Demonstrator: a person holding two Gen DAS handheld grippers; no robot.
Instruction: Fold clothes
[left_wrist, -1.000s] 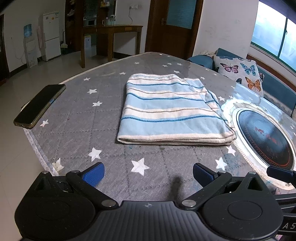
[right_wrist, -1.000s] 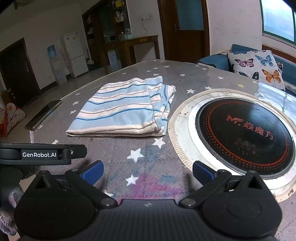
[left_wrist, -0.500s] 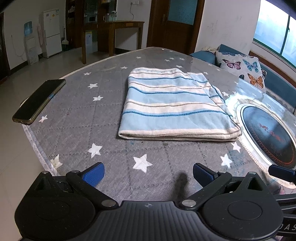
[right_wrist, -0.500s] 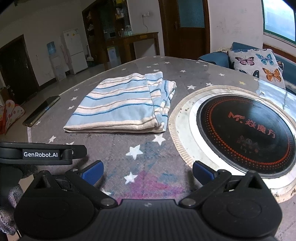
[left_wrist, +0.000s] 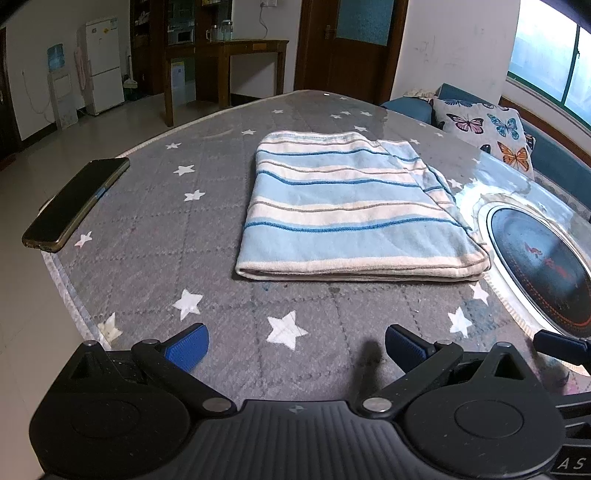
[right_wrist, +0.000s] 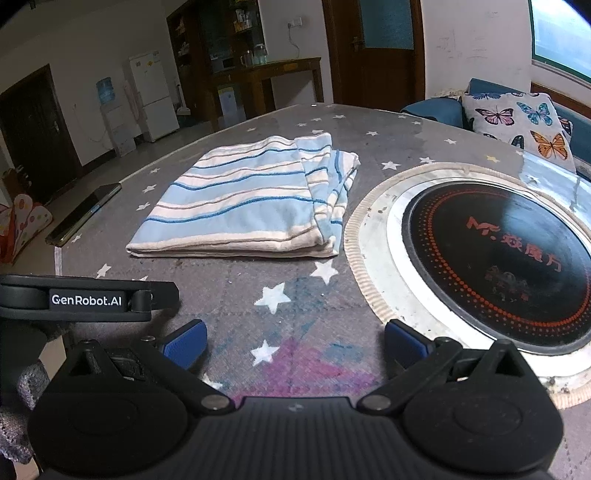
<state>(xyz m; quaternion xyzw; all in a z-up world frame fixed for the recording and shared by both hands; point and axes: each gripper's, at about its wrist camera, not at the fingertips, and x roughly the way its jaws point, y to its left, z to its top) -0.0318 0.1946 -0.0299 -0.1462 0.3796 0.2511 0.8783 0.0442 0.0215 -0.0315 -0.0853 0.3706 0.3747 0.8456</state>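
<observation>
A dark phone (left_wrist: 75, 201) lies at the table (left_wrist: 155, 236) edge on my left, overhanging the rim. Bare starred cloth separates it from the folded striped garment (left_wrist: 351, 206) mid-table, whose right side nearly touches the round cooktop (right_wrist: 495, 266). My left claw (left_wrist: 297, 349) and right claw (right_wrist: 295, 343) hover spread wide, empty, short of the garment's near fold.

White fridge (left_wrist: 105, 64), wooden side table (left_wrist: 225, 66), dark door (left_wrist: 351, 44), butterfly cushion (left_wrist: 487, 133).
</observation>
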